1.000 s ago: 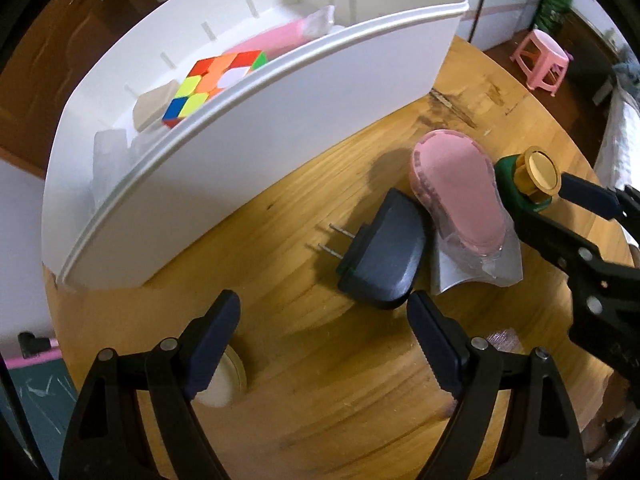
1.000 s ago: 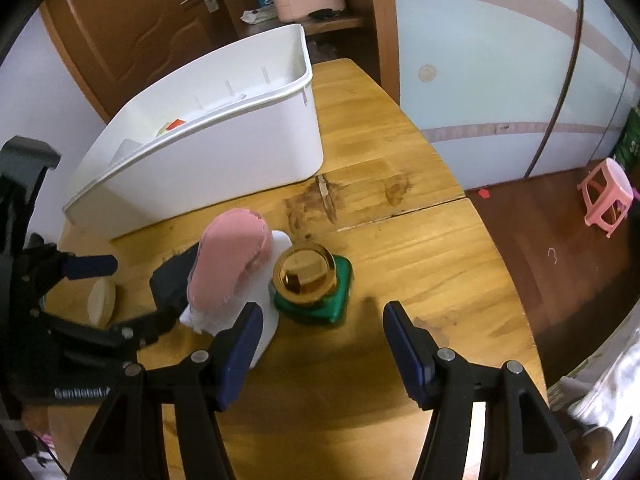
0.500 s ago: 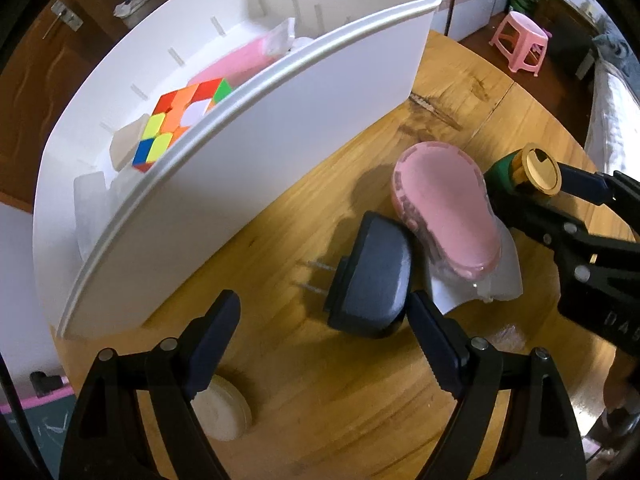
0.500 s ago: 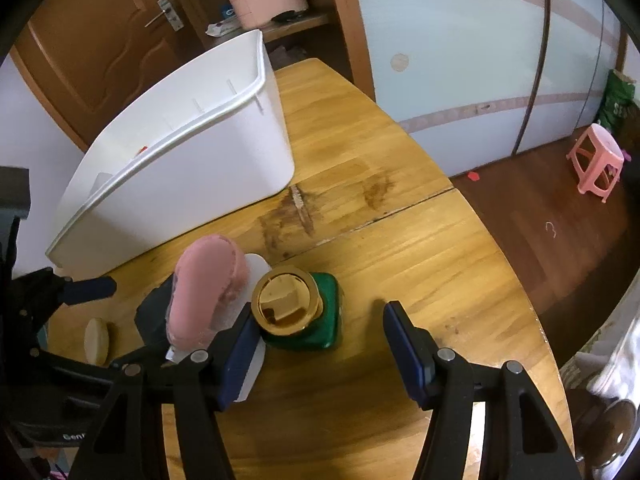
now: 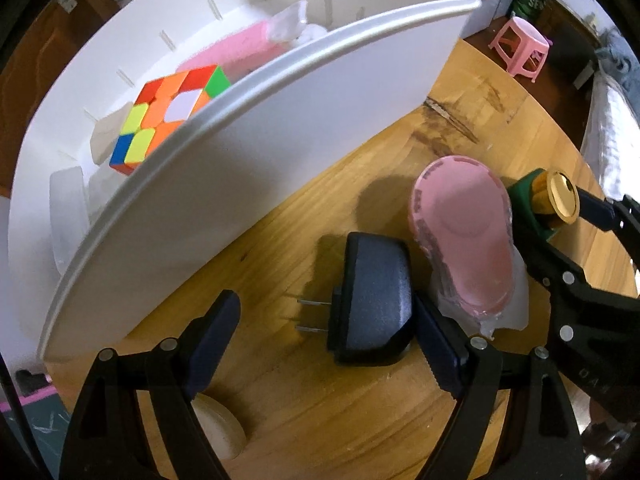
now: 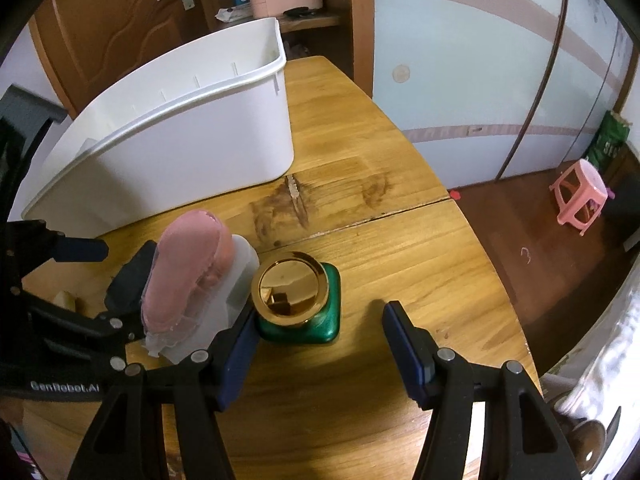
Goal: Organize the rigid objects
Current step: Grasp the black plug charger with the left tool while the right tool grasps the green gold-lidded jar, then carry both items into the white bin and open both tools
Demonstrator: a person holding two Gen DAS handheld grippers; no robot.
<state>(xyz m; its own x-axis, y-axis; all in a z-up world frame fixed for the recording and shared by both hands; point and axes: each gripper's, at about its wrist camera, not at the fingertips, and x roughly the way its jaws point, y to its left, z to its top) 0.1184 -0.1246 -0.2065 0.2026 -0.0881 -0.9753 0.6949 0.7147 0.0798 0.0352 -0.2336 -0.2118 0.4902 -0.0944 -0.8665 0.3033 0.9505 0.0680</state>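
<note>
Closing in since earlier, left hand-held gripper (image 5: 324,336), jaws open, is straddling black plug adapter (image 5: 374,300); prongs pointing left.

Between the fingers of my left hand-held gripper (image 5: 326,344) lies the plug (image 5: 374,300) on the tabletop (image 5: 360,420). Beyond it stands the bin (image 5: 240,168), with the cube (image 5: 168,116) inside. A pouch (image 5: 464,240) lies just right of the plug. Between my right hand-held gripper's (image 6: 320,344) fingers stands the bottle (image 6: 300,300).
</note>
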